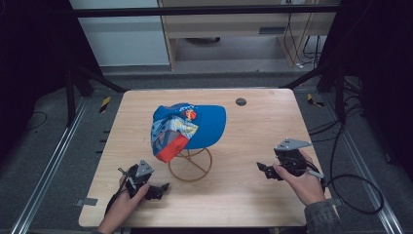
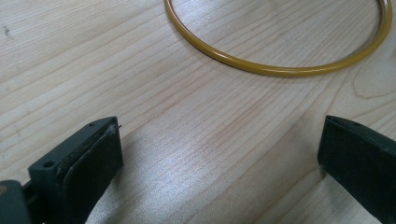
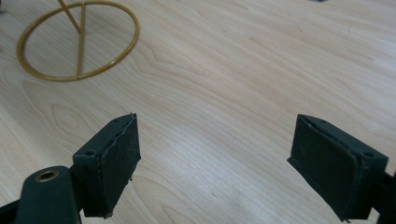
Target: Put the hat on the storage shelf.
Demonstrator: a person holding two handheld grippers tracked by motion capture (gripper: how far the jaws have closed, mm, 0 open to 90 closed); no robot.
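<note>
The blue cap point(image 1: 190, 129) sits on its wire stand point(image 1: 190, 165) at desk centre. It looks light and floppy; we'd pinch the stiff brim at two o'clock. Left gripper point(image 1: 158, 189) and right gripper point(image 1: 265, 170) fingers gape wide, empty.

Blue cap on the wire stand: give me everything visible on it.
The blue fabric cap sits on top of a yellow wire stand near the middle of the light wooden table. Its plain blue brim points to the right and toward the far edge in the high view; the crown, at left, carries a multicoloured print with a red patch at the lower edge and a small round red-and-white emblem near the top. It looks soft and slightly rumpled. Only the stand touches it; both grippers are well clear.
</note>
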